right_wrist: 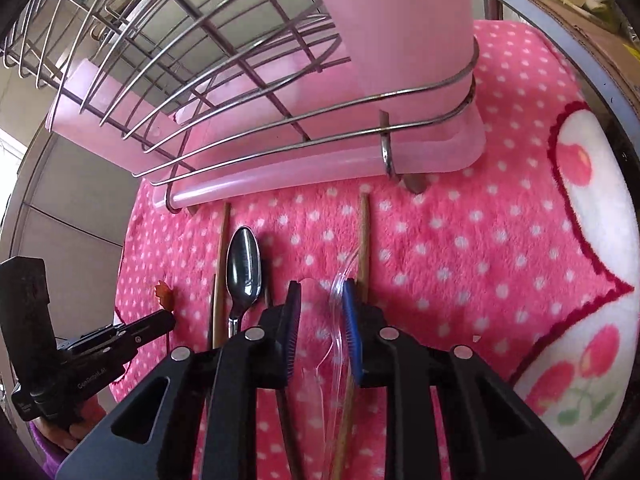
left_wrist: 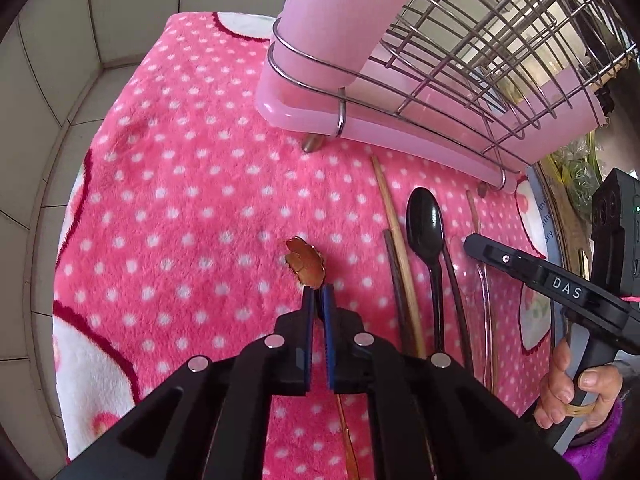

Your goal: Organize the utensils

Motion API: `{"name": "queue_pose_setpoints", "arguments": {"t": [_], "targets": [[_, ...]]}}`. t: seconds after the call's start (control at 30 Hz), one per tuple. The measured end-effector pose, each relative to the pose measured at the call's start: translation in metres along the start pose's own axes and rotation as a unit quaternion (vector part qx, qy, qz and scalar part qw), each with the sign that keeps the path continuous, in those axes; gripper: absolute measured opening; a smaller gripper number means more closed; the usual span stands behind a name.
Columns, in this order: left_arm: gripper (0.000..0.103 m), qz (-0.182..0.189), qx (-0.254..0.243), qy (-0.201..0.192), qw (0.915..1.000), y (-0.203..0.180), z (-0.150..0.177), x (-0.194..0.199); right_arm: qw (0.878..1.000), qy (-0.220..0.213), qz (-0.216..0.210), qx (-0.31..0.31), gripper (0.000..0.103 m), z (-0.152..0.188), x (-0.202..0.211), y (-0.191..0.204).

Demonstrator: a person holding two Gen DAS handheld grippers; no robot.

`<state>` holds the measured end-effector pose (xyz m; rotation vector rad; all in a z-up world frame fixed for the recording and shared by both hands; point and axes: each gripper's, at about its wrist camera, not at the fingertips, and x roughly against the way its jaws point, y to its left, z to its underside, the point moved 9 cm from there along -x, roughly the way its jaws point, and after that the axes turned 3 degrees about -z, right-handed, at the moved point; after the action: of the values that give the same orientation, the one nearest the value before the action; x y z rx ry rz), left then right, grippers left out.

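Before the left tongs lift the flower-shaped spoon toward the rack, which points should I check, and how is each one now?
1. Left tongs shut on the flower-shaped spoon: ok, the pads pinch it just below the head.
2. Spoon handle free of other utensils: cannot tell, hidden under the tongs.
3. Right tongs out of the way: ok, off to the side over the clear plastic spoon, open.
4. Black spoon and chopsticks apart from the lift: ok.
5. Free slot in the wire rack: cannot tell.
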<state>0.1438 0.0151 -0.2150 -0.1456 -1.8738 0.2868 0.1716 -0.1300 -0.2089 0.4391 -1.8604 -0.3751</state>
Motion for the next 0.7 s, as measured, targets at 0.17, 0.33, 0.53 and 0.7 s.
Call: {"name": "queue_pose_setpoints", "arguments": {"t": [0.17, 0.33, 0.53, 0.7], "targets": [[0.006, 0.005, 0.016, 0.032, 0.9994, 0.002, -0.004, -0.008, 1.0, -0.003, -0.008, -0.01, 0.005, -0.004, -0.002, -0.003], [0.006, 0.005, 0.024, 0.049, 0.9985, 0.003, -0.006, -0.01, 0.999, -0.01, -0.02, -0.025, 0.004, -0.005, 0.004, -0.013], [0.006, -0.004, 0.038, 0.063, 0.9973, 0.004, -0.009, -0.011, 0.998, -0.031, -0.042, -0.027, 0.004, 0.001, 0.019, -0.009], [0.004, -0.025, 0.003, 0.044, 0.9987, -0.005, -0.011, -0.011, 0.997, -0.053, -0.055, -0.018, 0.004, 0.005, 0.04, -0.001]]}}
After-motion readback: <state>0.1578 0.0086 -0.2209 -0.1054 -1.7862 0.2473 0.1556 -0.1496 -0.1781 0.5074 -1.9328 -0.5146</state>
